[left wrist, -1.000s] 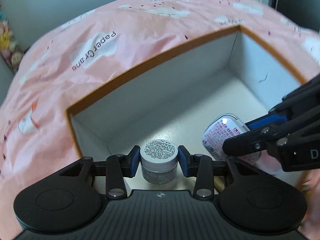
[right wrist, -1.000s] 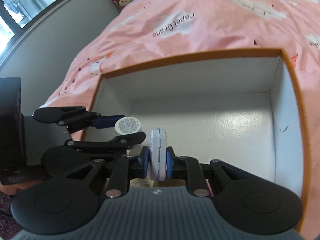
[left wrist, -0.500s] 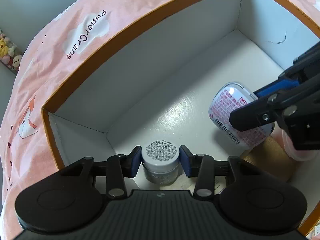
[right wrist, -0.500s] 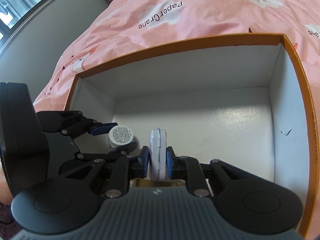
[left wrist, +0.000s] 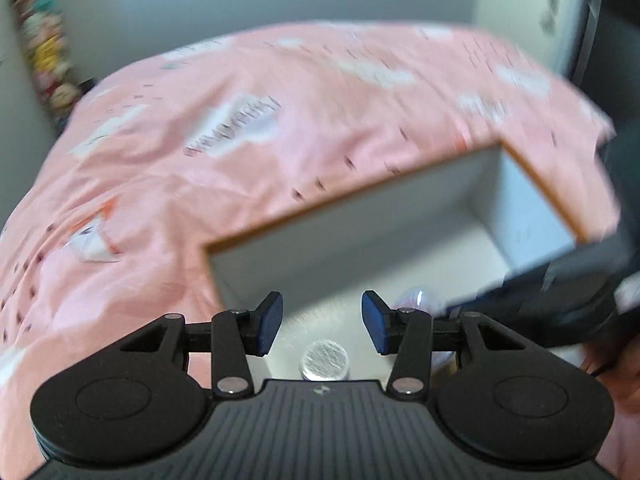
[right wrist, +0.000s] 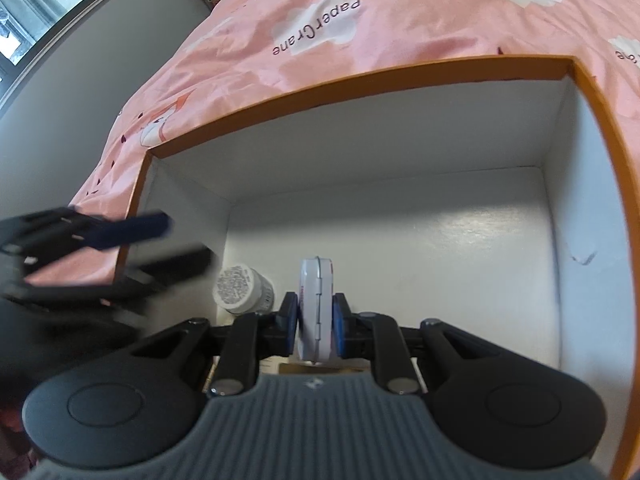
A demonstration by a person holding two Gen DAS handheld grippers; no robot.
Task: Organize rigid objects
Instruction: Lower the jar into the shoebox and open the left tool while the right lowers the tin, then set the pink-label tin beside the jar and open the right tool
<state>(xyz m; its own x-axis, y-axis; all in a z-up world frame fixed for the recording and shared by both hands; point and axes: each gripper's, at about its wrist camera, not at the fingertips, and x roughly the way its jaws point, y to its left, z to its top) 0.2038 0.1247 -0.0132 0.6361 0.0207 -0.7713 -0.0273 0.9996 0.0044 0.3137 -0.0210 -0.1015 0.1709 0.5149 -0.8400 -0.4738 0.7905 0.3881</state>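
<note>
Jar [right wrist: 240, 289] sits at the lower left of the box [right wrist: 360, 80] – left tool [left wrist: 322, 322] opening, nothing between. Right tool [right wrist: 316, 322] clamps the tin [right wrist: 316, 308] on edge, ready to set beside it.

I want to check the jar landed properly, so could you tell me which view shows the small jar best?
The right wrist view: the small jar is sharp, standing in the box's near-left corner. The left wrist view shows only its blurred lid below the opening left gripper.
</note>
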